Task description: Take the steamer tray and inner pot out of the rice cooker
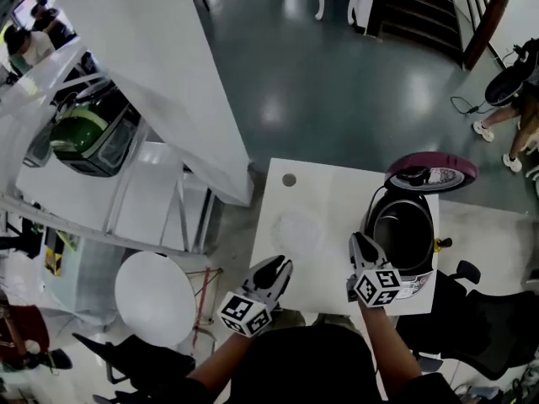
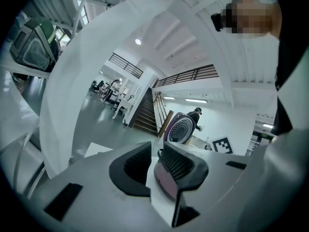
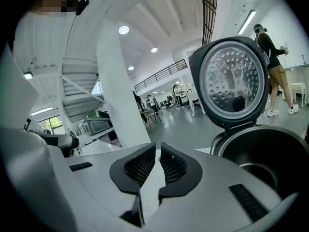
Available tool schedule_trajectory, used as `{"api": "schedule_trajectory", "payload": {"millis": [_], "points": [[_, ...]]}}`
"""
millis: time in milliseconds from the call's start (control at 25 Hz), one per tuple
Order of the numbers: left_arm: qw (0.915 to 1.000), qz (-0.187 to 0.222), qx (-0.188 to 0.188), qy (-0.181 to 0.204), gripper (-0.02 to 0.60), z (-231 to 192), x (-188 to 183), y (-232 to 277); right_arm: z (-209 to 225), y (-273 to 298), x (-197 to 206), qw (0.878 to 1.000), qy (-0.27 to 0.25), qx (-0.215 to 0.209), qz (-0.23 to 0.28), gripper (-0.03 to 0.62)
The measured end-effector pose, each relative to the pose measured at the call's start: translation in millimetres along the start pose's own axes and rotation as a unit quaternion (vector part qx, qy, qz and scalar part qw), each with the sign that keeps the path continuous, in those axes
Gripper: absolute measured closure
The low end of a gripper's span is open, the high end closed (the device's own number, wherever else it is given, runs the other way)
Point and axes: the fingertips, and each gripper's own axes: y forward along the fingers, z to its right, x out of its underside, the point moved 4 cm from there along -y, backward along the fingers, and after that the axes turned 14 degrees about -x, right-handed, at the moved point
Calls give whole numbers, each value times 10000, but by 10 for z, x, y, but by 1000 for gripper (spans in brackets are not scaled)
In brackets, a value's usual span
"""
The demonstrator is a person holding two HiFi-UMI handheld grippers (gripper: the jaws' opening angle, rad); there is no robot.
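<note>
The rice cooker [image 1: 373, 202] stands on the right part of the white table [image 1: 324, 194], its purple lid [image 1: 431, 173] swung up. The metal inner pot [image 1: 408, 234] sits in it. A faint pale round shape [image 1: 296, 230], seemingly the translucent steamer tray, lies on the table left of the cooker. My right gripper [image 1: 361, 245] hovers at the cooker's near-left rim, shut and holding nothing; its own view shows the lid [image 3: 234, 81] and pot opening [image 3: 270, 153] ahead of the right gripper [image 3: 158, 149]. My left gripper [image 1: 278, 268] is near the front edge. The left gripper [image 2: 155, 151] has a narrow empty gap.
A small hole [image 1: 289, 179] marks the table's far left corner. A round white stool [image 1: 156, 297] stands lower left, a white staircase beam [image 1: 160, 66] beyond it. A black office chair [image 1: 476, 326] sits right of the table. A person [image 1: 518, 112] stands far right.
</note>
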Motion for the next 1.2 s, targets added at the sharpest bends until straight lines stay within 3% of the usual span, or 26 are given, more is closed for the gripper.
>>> {"api": "schedule_trajectory", "payload": {"millis": [320, 600, 960, 1200], "points": [[9983, 28, 570, 102, 554, 899, 77, 508, 537, -1024, -426, 9985, 156, 466, 227, 571], [9965, -195, 737, 348, 555, 1506, 259, 997, 1098, -1765, -630, 9966, 70, 693, 448, 571], [9966, -378, 613, 411, 555, 2056, 502, 1532, 1745, -2234, -751, 9956, 163, 784, 480, 571], [9971, -462, 251, 557, 555, 2186, 668, 1781, 1979, -2271, -719, 9973, -259, 678, 79, 571]]}}
